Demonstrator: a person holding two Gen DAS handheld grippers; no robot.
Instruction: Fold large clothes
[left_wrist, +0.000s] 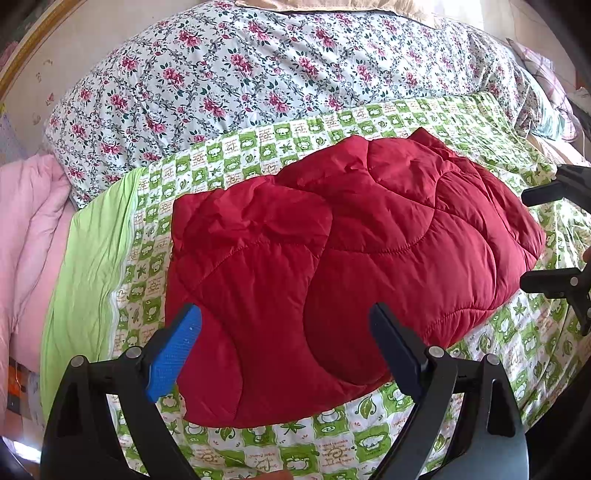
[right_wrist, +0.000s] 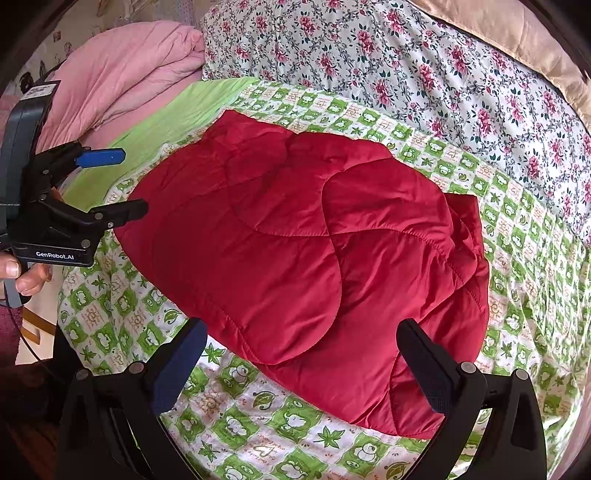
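Note:
A red quilted jacket (left_wrist: 332, 266) lies folded into a compact bundle on a green-and-white checked sheet (left_wrist: 332, 446). It also shows in the right wrist view (right_wrist: 303, 266). My left gripper (left_wrist: 284, 332) is open and empty, its jaws spread above the jacket's near edge. It shows in the right wrist view (right_wrist: 129, 181) at the jacket's left side. My right gripper (right_wrist: 303, 343) is open and empty above the jacket's near edge. It shows at the right border of the left wrist view (left_wrist: 532, 236), beside the jacket's right end.
A floral quilt (left_wrist: 258, 81) is piled behind the jacket. A pink blanket (right_wrist: 122, 74) lies at the left, beside a plain green cloth (left_wrist: 88, 266). A tan cover (right_wrist: 498, 33) lies beyond the quilt. The bed's edge runs along the near side.

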